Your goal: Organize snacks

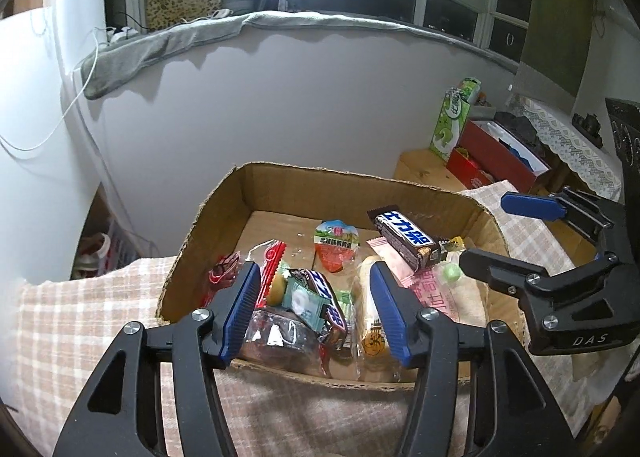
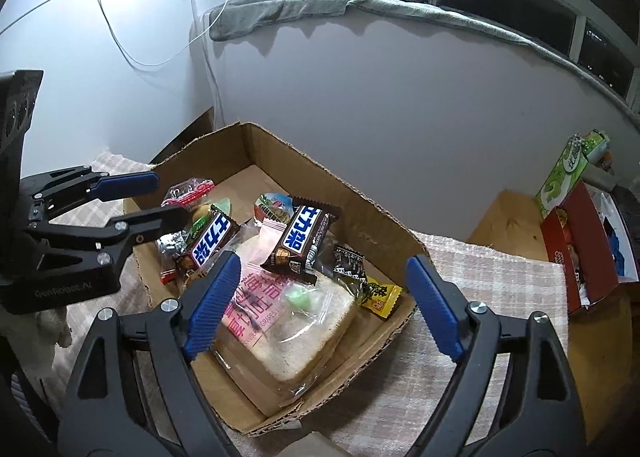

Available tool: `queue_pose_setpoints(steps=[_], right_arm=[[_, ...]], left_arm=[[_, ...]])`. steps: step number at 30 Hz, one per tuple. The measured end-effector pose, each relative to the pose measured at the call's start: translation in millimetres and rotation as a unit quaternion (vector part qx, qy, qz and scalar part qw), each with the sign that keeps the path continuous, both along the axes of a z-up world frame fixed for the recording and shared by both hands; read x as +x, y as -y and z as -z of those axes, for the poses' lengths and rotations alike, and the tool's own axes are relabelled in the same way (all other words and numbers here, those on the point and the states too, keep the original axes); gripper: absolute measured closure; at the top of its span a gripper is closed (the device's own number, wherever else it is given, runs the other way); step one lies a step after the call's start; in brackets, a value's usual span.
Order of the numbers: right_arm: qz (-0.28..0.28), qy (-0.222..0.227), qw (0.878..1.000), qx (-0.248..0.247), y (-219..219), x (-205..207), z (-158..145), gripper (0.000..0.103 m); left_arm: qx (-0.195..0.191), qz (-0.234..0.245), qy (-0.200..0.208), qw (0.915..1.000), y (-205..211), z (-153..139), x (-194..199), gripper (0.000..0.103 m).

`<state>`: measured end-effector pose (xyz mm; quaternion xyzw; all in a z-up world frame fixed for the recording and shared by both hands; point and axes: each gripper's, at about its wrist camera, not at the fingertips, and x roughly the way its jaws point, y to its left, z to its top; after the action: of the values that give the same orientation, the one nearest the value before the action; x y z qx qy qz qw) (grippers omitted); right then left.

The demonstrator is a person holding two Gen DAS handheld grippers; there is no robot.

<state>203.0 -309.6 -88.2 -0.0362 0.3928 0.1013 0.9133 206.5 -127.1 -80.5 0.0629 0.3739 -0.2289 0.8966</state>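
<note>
A cardboard box sits on a checked cloth and holds several wrapped snacks. One brown chocolate bar lies tilted on a bagged bread slice with a pink label. A second bar lies among small sweets at the left. A jelly cup rests near the box's middle. My left gripper hovers open over the near-left heap, its pads pressing nothing. My right gripper stands wide open above the bread bag, holding nothing.
The checked cloth covers the surface around the box. A red box and a green carton stand at the far right. A pale wall runs close behind, with a grey cloth on its ledge.
</note>
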Motion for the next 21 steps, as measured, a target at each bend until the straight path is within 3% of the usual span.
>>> queue_pose_setpoints(steps=[21], right_arm=[[0.000, 0.007, 1.000, 0.002, -14, -35, -13, 0.016]], left_arm=[[-0.020, -0.006, 0.015, 0.9997, -17, -19, -34, 0.047]])
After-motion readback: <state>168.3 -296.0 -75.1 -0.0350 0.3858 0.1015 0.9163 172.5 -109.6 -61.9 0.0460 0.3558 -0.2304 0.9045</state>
